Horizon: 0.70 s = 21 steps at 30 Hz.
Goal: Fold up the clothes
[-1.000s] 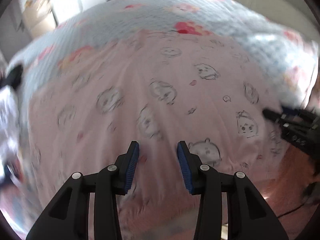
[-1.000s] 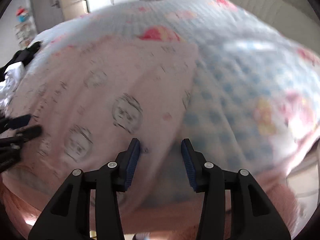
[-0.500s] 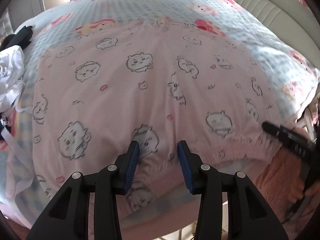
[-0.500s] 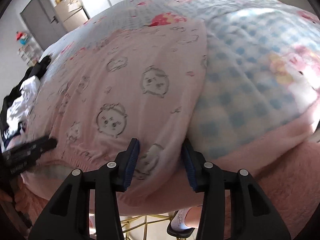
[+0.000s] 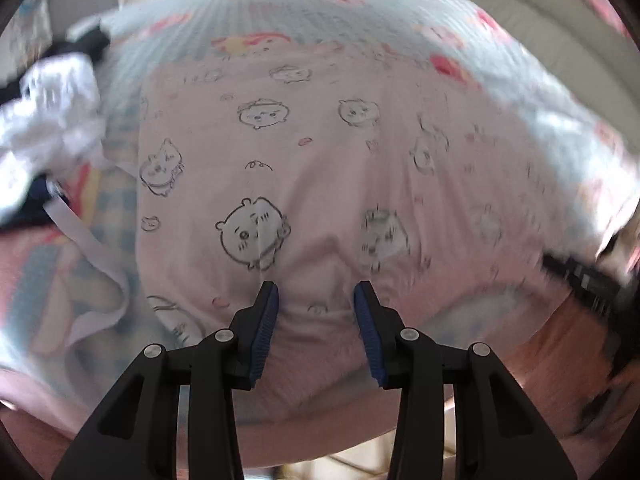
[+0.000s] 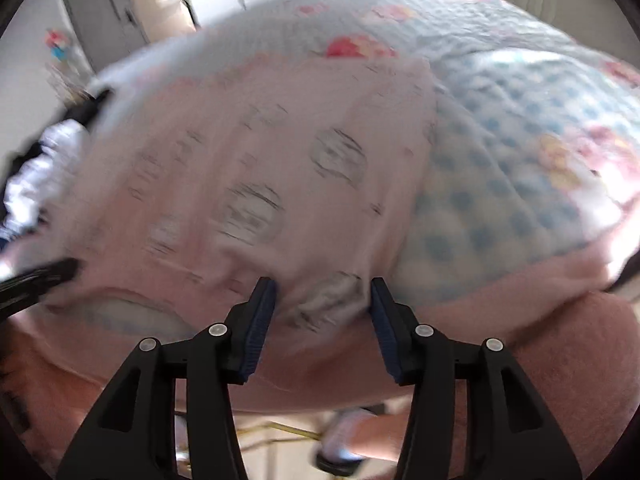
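A pink garment [image 5: 320, 152] printed with cartoon animal faces lies spread flat on the bed, its near hem at the bed's front edge. My left gripper [image 5: 316, 290] stands open over the middle of that hem, with a low ridge of pink cloth between its blue pads. In the right wrist view the same garment [image 6: 260, 152] is blurred. My right gripper [image 6: 323, 284] is at its near right corner; its jaws are opening, with bunched cloth between them. Each gripper shows at the edge of the other's view: the right gripper [image 5: 580, 280], the left gripper [image 6: 40, 280].
A blue checked bedspread [image 6: 500, 120] with pink prints covers the bed. A heap of white and dark clothes [image 5: 52, 108] lies at the left. A fuzzy pink blanket [image 6: 520, 320] hangs over the front edge. A person's foot [image 6: 348, 444] is on the floor below. A padded headboard [image 5: 540, 20] rises at the right.
Both grippers have come down and closer to the garment's near hem. The left one has slid left along it. The right jaws stand a little wider, with cloth bunched between them.
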Tool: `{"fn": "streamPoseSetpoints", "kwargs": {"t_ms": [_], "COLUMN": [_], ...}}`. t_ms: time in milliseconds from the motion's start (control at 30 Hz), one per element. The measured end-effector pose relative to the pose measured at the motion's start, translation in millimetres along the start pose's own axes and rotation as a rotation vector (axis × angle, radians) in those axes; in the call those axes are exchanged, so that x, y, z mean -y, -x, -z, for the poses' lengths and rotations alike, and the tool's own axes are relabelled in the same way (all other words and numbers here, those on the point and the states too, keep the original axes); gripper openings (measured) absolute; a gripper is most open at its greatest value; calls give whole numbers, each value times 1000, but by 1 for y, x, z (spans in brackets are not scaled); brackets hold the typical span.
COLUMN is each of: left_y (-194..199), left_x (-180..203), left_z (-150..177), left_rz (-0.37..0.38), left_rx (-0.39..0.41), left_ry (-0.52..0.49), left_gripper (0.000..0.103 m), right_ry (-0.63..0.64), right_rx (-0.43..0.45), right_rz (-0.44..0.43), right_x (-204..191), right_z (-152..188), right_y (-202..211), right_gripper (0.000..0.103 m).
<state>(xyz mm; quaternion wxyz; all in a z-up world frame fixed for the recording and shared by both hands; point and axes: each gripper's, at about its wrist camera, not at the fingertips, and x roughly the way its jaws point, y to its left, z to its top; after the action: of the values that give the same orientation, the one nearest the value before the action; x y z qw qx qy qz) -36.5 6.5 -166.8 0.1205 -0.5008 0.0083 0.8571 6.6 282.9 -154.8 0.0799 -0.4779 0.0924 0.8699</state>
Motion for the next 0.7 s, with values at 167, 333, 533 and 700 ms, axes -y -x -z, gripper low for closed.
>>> {"fn": "streamPoseSetpoints", "kwargs": {"t_ms": [167,333,533,700], "left_y": [2,27,16,34], "left_x": [-21,-49,-59,-64], "left_z": [8,22,35,36], "left_rz": [-119,22,-27,16], "left_rx": [-24,46,-54,-19], "left_ry": [17,165,193,238], "left_gripper": [44,44,45,44], "right_ry": [-124,-132,-78,-127], "right_rx": [-13,52,-15,-15], "right_rz": [106,78,29,113], "right_x": [30,30,7,21], "right_z": [2,5,-2,-3], "right_y": [9,28,-3,3], "right_gripper": [49,49,51,51]}}
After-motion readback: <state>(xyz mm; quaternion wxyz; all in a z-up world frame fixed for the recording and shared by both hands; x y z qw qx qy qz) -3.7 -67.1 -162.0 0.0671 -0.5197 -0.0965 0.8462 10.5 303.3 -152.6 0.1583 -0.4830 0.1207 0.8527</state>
